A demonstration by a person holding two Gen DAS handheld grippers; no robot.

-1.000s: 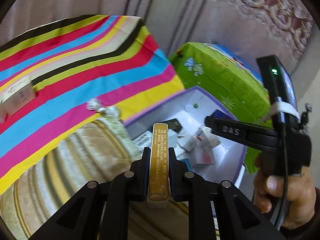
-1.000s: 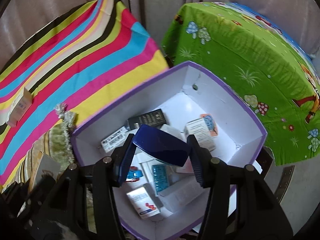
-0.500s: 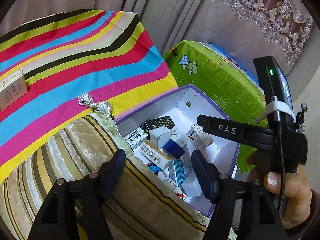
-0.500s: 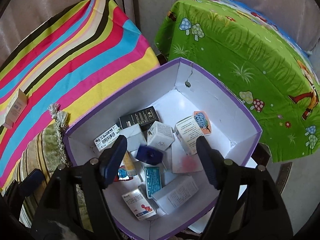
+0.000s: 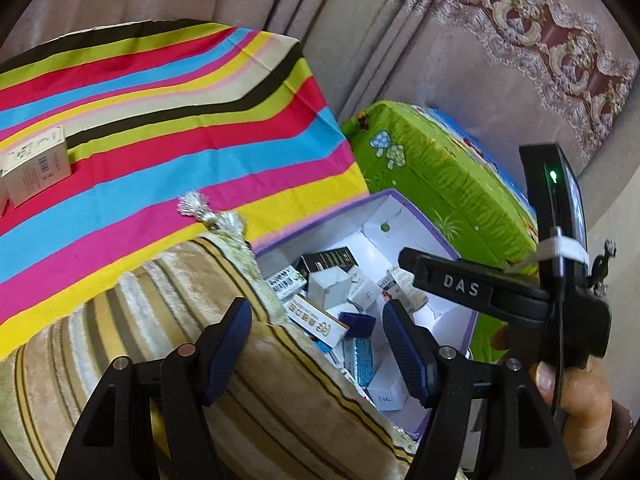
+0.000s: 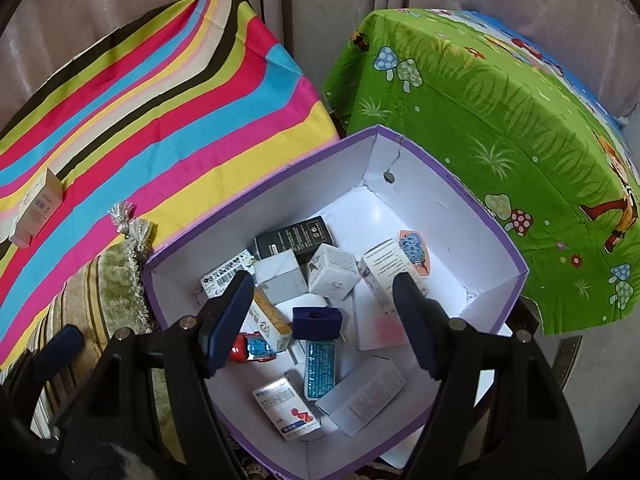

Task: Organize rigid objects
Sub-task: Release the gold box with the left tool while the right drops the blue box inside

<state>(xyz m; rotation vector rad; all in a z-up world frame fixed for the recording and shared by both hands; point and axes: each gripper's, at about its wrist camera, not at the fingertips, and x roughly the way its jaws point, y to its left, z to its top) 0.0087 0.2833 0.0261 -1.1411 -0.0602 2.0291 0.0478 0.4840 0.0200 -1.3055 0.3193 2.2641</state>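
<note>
Both claws hang released over the purple-rimmed box (image 6: 496, 240), nothing between their pads. The right claw (image 6: 324, 316) has just been opening; directly under it a dark blue block (image 6: 318, 323) lies among small cartons on the box floor. The left claw (image 5: 316, 344), likewise just opened, sits at the box's near-left edge, above a striped cushion (image 5: 160, 320). Left of the box, one white carton (image 6: 38, 208) rests on the striped tabletop (image 6: 160, 120)
</note>
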